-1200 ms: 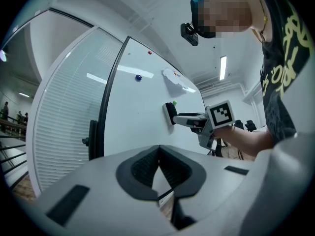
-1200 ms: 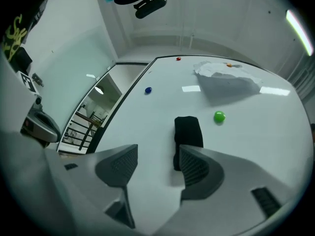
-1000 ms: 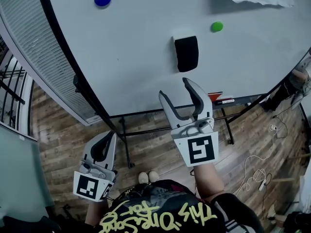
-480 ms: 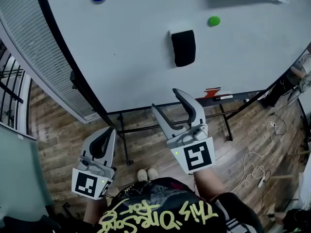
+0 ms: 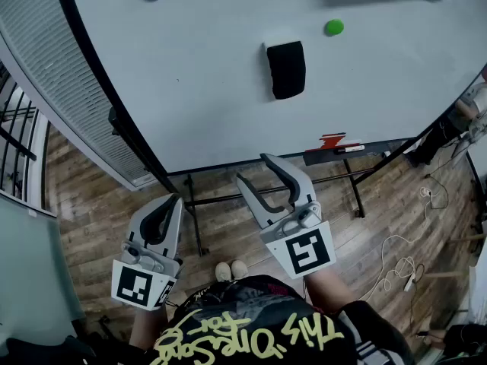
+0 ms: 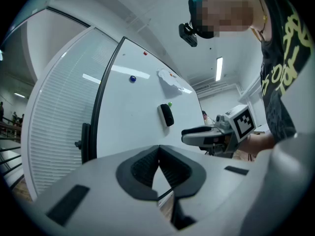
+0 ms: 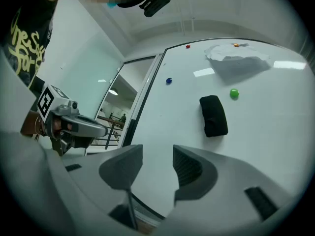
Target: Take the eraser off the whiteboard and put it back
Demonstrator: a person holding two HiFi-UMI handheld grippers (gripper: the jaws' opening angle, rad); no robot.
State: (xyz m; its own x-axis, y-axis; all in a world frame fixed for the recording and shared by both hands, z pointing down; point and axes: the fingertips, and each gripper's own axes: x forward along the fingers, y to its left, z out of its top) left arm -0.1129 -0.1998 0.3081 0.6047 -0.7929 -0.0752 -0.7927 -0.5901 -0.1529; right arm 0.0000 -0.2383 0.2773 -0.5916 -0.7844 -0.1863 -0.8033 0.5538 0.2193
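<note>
Black eraser (image 5: pixel 288 69) clings to the whiteboard (image 5: pixel 205 90), apart from both grippers. Right gripper (image 5: pixel 256 169) empty, jaws closing; left gripper (image 5: pixel 169 206) closed on nothing. Yellow lettering on the shirt (image 5: pixel 251 327) includes "This".

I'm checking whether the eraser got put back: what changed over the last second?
The right gripper drew back and down from the whiteboard, its jaws closing with nothing between them. The eraser stayed stuck on the whiteboard, and the left gripper stayed low and shut.
</note>
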